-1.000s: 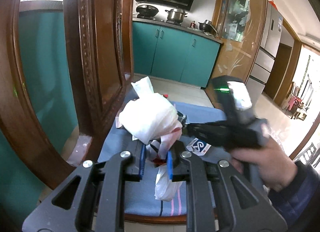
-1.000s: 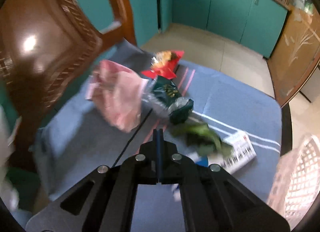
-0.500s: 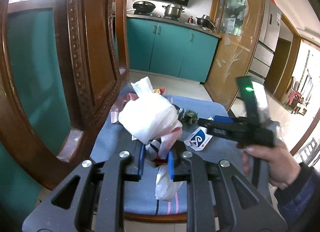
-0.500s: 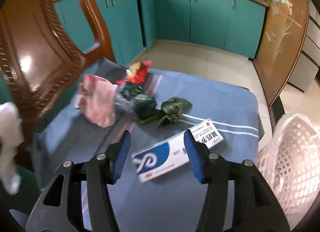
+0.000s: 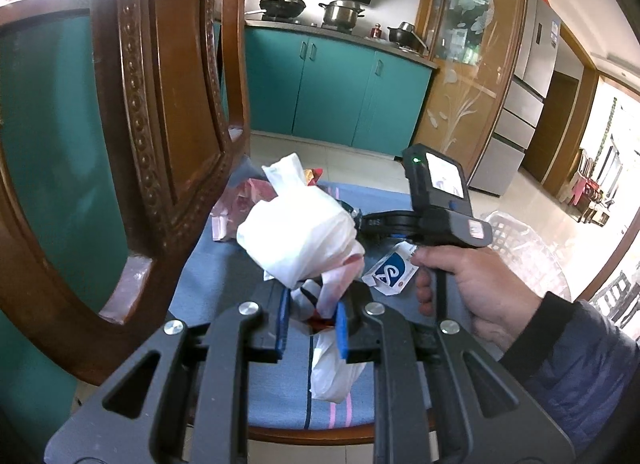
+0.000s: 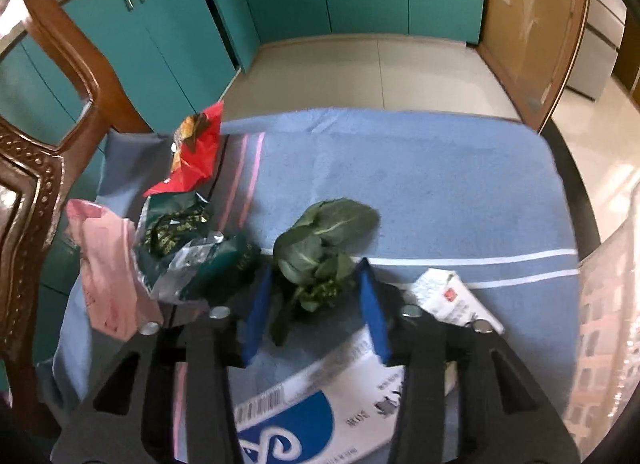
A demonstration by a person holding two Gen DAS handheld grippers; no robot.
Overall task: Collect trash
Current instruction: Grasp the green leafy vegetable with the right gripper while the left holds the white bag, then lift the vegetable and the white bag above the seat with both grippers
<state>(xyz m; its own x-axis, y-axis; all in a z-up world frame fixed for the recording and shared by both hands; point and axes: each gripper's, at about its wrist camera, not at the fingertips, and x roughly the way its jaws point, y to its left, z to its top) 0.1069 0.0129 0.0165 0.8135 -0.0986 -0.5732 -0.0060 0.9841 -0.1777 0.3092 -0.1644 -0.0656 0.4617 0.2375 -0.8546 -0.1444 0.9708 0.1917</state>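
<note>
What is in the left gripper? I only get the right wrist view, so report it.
Observer: The left gripper is shut on a bunched white plastic bag.
Operator: Tell me how the bag sits in it.
Observer: Its bulk stands above the jaws, and a loose tail hangs below them over the blue cloth.
Operator: Name what stands nearest on that side.
Observer: The carved wooden chair back rises just left of the bag in the left wrist view.
</note>
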